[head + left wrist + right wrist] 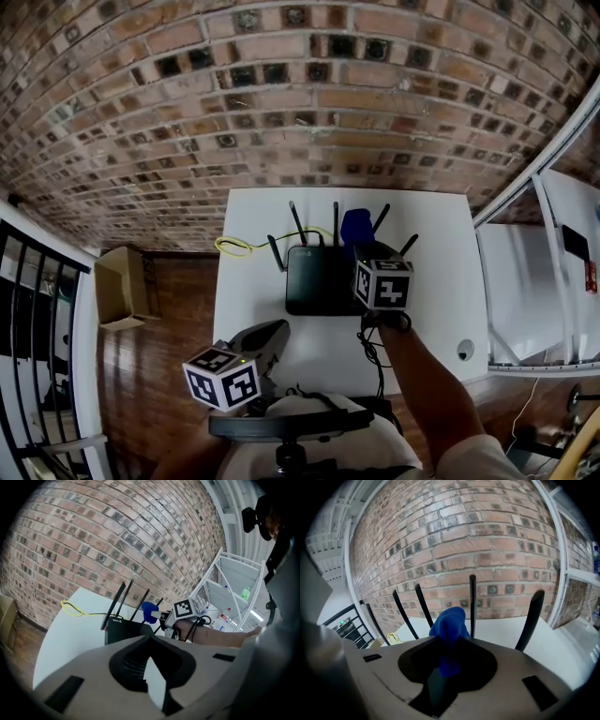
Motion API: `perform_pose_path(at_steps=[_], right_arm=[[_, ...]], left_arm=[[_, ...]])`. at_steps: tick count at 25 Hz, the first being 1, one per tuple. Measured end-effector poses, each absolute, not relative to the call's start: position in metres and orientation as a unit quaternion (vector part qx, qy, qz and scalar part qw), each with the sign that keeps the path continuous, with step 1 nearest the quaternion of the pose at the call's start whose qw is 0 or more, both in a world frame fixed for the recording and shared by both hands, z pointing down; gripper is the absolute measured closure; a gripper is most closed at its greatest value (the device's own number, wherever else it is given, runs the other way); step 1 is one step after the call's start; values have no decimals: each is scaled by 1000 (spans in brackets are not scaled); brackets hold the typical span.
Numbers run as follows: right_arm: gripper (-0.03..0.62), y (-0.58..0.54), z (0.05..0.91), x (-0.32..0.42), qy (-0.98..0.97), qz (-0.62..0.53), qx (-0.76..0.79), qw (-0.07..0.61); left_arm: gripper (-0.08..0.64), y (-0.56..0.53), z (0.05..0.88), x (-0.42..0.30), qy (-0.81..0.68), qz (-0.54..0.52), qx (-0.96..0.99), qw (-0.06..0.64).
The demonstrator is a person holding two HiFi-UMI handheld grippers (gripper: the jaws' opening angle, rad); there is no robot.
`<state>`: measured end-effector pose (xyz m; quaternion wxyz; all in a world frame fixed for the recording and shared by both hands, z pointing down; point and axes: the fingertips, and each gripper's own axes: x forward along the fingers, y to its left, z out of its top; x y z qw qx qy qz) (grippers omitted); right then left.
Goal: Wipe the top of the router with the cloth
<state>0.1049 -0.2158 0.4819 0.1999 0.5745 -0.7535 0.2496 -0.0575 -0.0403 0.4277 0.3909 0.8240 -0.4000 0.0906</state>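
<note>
A black router [319, 277] with several upright antennas stands on the white table [253, 216], near its middle. My right gripper [362, 247] is shut on a blue cloth [356, 228] and holds it over the router's back right part, among the antennas. In the right gripper view the cloth [449, 620] sticks up out of the jaws in front of the antennas. My left gripper [279, 330] is shut and holds nothing, low at the table's front left. The left gripper view shows the router [124, 630], the cloth [147, 609] and the right gripper [157, 616] beyond its jaws.
A yellow cable [239, 246] loops on the table left of the router. A black cord [375, 356] trails from the right arm. A small round object [466, 350] lies at the table's right front. A cardboard box [122, 286] sits on the wooden floor. White shelving [534, 281] stands to the right.
</note>
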Motion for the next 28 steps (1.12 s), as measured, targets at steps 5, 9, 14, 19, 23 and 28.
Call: perform_pose_path(at_steps=[5, 9, 14, 19, 23, 28], right_arm=[[472, -226, 423, 96, -780, 186, 574, 166], [472, -232, 387, 86, -796, 129, 570, 157], [472, -233, 397, 81, -797, 115, 564, 182], [472, -229, 430, 80, -790, 144, 558, 209], [472, -228, 451, 78, -788, 155, 548, 234], [472, -225, 478, 73, -784, 170, 532, 269]], left_arm=[[531, -40, 427, -56, -393, 89, 827, 391], [531, -41, 427, -57, -395, 89, 828, 387], [531, -39, 427, -60, -396, 84, 827, 391], [531, -39, 427, -66, -402, 83, 824, 392], [531, -39, 427, -68, -403, 83, 822, 394], [531, -37, 430, -73, -408, 84, 819, 395]])
